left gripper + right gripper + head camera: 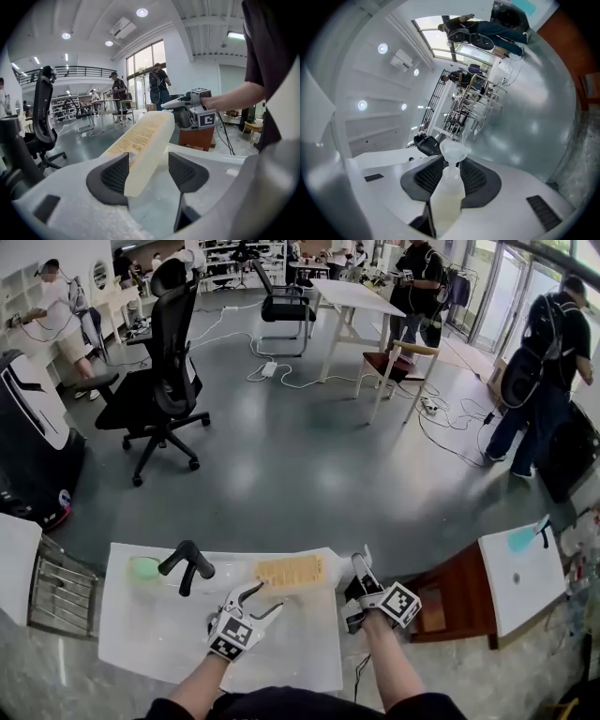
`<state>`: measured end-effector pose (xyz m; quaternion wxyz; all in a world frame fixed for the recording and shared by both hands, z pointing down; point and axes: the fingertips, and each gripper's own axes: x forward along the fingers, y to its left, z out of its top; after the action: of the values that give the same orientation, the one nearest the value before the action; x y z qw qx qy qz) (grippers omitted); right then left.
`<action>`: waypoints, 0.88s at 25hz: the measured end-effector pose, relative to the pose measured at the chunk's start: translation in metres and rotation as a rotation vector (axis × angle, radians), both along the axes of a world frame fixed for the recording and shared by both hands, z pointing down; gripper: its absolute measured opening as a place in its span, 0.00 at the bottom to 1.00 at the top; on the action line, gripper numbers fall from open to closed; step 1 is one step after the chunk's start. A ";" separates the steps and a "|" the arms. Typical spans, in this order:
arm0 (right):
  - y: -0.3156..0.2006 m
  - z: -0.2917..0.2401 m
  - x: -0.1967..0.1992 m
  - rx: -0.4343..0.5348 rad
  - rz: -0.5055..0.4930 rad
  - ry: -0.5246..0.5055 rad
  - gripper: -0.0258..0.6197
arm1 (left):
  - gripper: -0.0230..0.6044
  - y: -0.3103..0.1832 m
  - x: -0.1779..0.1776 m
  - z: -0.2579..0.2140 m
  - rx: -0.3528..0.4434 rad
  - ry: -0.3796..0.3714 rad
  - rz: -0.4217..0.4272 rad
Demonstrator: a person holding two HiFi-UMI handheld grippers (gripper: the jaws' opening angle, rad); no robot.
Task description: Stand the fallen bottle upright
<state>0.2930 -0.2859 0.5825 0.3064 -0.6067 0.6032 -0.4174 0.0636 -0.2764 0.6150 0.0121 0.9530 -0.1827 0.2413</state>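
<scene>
Above white table (302, 645), right claw (451, 165) tight around bottle (447, 201).

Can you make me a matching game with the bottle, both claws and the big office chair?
Things:
1. bottle
2. left claw
3. right claw
4. office chair

Descriptions:
A. shut on the bottle's neck
B. black, standing on the floor
C. has a yellow label
D. open, around the bottle's bottom end

Pairs: 1-C, 2-D, 3-A, 4-B
</scene>
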 end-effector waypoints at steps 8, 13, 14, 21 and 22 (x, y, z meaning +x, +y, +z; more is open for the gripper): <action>-0.041 -0.070 -0.051 0.175 -0.191 0.137 0.21 | 0.45 -0.011 -0.021 -0.001 -0.004 0.059 -0.094; -0.065 -0.113 -0.091 0.264 -0.308 0.200 0.20 | 0.45 -0.018 -0.034 -0.001 -0.002 0.087 -0.164; -0.068 -0.116 -0.098 0.256 -0.321 0.214 0.20 | 0.45 -0.019 -0.037 -0.001 -0.001 0.090 -0.179; -0.077 -0.134 -0.137 0.199 -0.402 0.405 0.20 | 0.43 -0.026 -0.055 0.002 -0.020 0.123 -0.268; -0.079 -0.139 -0.146 0.217 -0.425 0.424 0.20 | 0.43 -0.027 -0.057 0.002 -0.027 0.131 -0.279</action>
<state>0.1474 -0.3648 0.4433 0.1428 -0.5043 0.8079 -0.2693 0.0070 -0.3032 0.6174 0.0705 0.9318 -0.3090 0.1769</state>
